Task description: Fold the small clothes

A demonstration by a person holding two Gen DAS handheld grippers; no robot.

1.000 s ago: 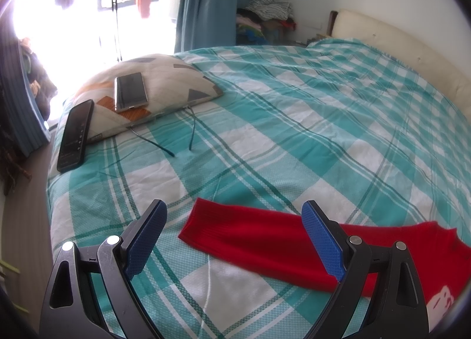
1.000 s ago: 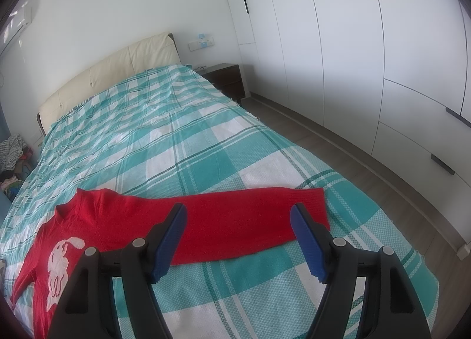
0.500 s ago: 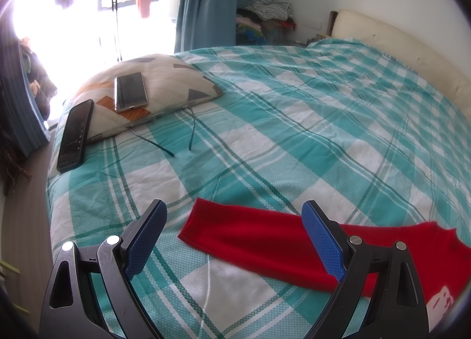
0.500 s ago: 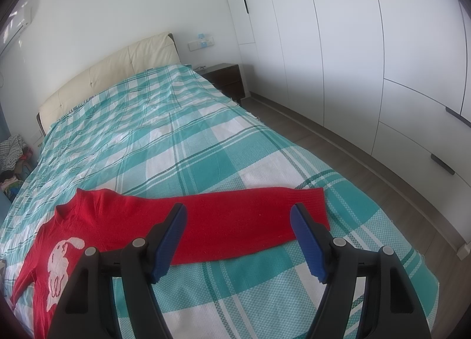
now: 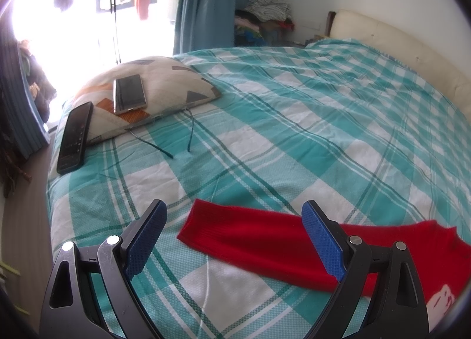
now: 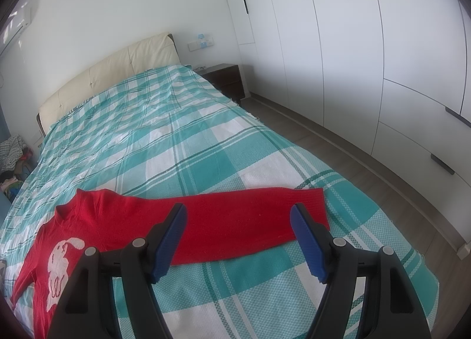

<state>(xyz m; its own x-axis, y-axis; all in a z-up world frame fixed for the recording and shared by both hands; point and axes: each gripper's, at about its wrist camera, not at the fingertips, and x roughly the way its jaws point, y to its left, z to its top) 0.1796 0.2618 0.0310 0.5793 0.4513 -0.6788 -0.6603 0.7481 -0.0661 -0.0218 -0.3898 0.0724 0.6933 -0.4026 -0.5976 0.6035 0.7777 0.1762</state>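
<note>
Both grippers hang open and empty above the teal plaid bedspread [image 6: 223, 159], the left gripper [image 5: 234, 219] over one outstretched sleeve of the red sweater [image 6: 123, 215], the right gripper [image 6: 238, 221] over its other sleeve, touching neither.

One red sweater [image 6: 206, 221] lies on the one bed [image 6: 164, 138], with one white figure [image 6: 60, 268] on its chest at 8 o'clock in the right wrist view. Two sleeves show, one in each view: [image 5: 250, 236] and [image 6: 250, 218]. One pillow [image 5: 164, 85] sits at 10 o'clock in the left wrist view, carrying one phone [image 5: 129, 97]; one dark remote [image 5: 75, 137] leans beside it. Two thin cords [image 5: 191, 132] trail from the pillow. Two tongs, one per view: left tongs [image 5: 234, 239], right tongs [image 6: 238, 239], each with two blue pads. One nightstand [image 6: 226, 77] stands at 12 o'clock. One curtain [image 5: 206, 3].
</note>
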